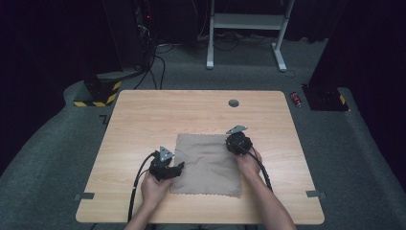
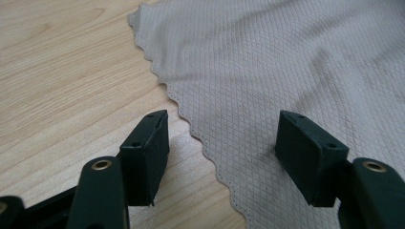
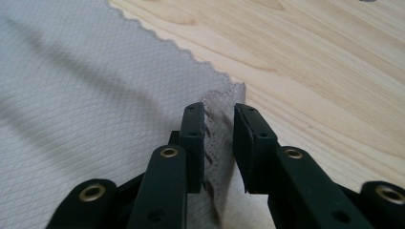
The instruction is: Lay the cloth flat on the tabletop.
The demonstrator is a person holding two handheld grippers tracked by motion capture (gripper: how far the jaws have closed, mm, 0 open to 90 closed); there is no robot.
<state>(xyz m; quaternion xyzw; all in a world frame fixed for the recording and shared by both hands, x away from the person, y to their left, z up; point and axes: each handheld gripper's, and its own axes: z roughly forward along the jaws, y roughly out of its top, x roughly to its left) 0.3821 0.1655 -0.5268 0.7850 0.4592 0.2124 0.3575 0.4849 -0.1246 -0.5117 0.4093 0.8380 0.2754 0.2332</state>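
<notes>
A beige cloth (image 1: 206,163) with scalloped edges lies flat on the wooden table (image 1: 191,110), near its front middle. My left gripper (image 1: 178,166) rests at the cloth's left edge. Its jaws stand wide open in the left gripper view (image 2: 222,143), one fingertip (image 2: 145,152) over bare wood and the other over the cloth (image 2: 286,62). My right gripper (image 1: 232,141) sits at the cloth's far right corner. In the right gripper view (image 3: 219,143) its jaws are close together, and a raised fold of the cloth's corner (image 3: 217,107) stands in the narrow gap between them.
A grey round grommet (image 1: 233,103) sits in the table near its far edge. Beyond the table stand a white desk frame (image 1: 246,21), a yellow-and-black striped base (image 1: 98,96) and a small red item (image 1: 297,99) on the carpet. Cables trail from both grippers toward the front edge.
</notes>
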